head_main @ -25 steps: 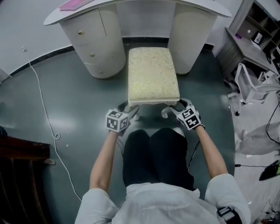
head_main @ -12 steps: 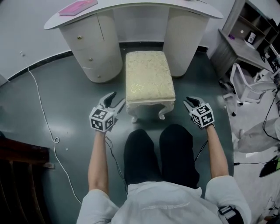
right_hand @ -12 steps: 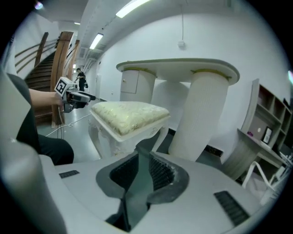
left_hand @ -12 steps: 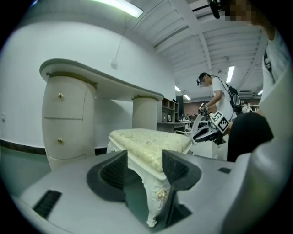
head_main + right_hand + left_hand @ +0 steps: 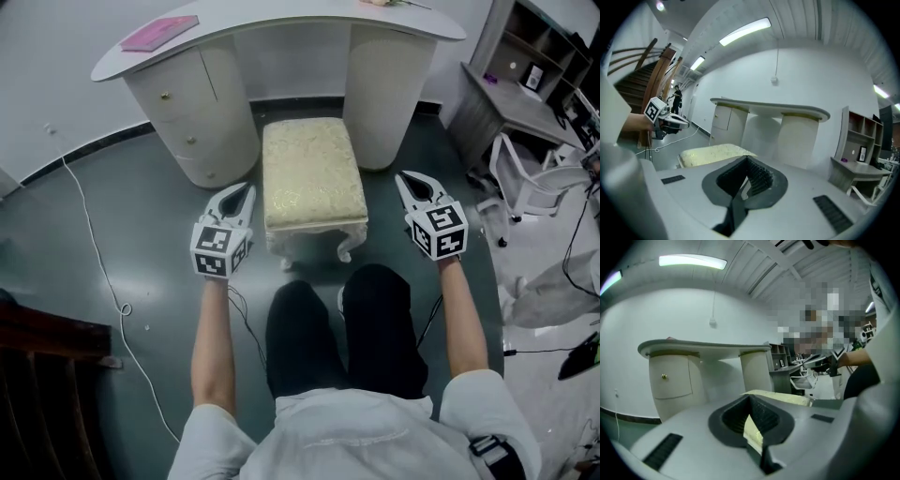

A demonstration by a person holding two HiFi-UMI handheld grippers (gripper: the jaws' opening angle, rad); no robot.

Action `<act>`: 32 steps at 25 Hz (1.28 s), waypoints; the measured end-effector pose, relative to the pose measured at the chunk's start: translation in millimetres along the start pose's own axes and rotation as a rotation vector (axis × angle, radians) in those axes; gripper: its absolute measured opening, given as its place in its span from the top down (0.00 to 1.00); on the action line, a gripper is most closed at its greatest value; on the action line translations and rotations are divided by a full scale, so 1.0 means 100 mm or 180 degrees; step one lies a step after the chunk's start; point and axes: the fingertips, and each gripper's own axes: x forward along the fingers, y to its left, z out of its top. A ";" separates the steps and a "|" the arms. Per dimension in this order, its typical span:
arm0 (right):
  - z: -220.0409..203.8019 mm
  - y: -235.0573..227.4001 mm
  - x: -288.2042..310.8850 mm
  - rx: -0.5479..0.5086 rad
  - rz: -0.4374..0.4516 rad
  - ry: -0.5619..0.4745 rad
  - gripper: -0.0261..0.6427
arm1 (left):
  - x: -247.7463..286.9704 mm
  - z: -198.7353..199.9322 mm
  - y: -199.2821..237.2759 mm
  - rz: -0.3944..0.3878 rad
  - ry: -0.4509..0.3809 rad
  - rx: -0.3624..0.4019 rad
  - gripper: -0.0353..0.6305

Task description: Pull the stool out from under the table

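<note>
The stool [image 5: 312,178], a cream cushion on white carved legs, stands on the grey floor in front of the white table [image 5: 281,23], its far end near the gap between the pedestals. My left gripper [image 5: 234,199] hovers just left of the stool, apart from it. My right gripper [image 5: 415,184] hovers to its right, also apart. Both are open by a narrow gap with nothing between the jaws. The left gripper view has the left gripper [image 5: 751,416] with the cushion [image 5: 785,398] beyond. The right gripper view shows the right gripper [image 5: 747,177], the stool [image 5: 710,154] and the table [image 5: 768,108].
A pink book [image 5: 159,33] lies on the table's left end. A grey shelf desk [image 5: 525,66] and a white office chair [image 5: 530,178] stand at the right. A white cable [image 5: 94,244] runs over the floor at left. My legs [image 5: 337,328] are right behind the stool.
Both grippers let go of the stool's front frame, then moved apart to its two sides and upward. The stool stays where it was left.
</note>
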 end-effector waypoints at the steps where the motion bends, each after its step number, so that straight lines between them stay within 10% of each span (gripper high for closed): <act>1: 0.12 -0.01 0.00 -0.0005 -0.0001 -0.0093 0.94 | 0.02 0.08 -0.01 0.0006 -0.0028 0.0043 0.92; 15: 1.10 -0.66 0.49 -0.0316 -0.0237 -0.0419 0.94 | 0.88 0.89 0.24 0.0077 -0.0155 0.0050 0.92; 32: 4.17 -2.01 0.09 -0.0254 -0.0006 -0.0350 0.94 | 0.88 4.33 0.94 0.0109 -0.0081 -0.0003 0.92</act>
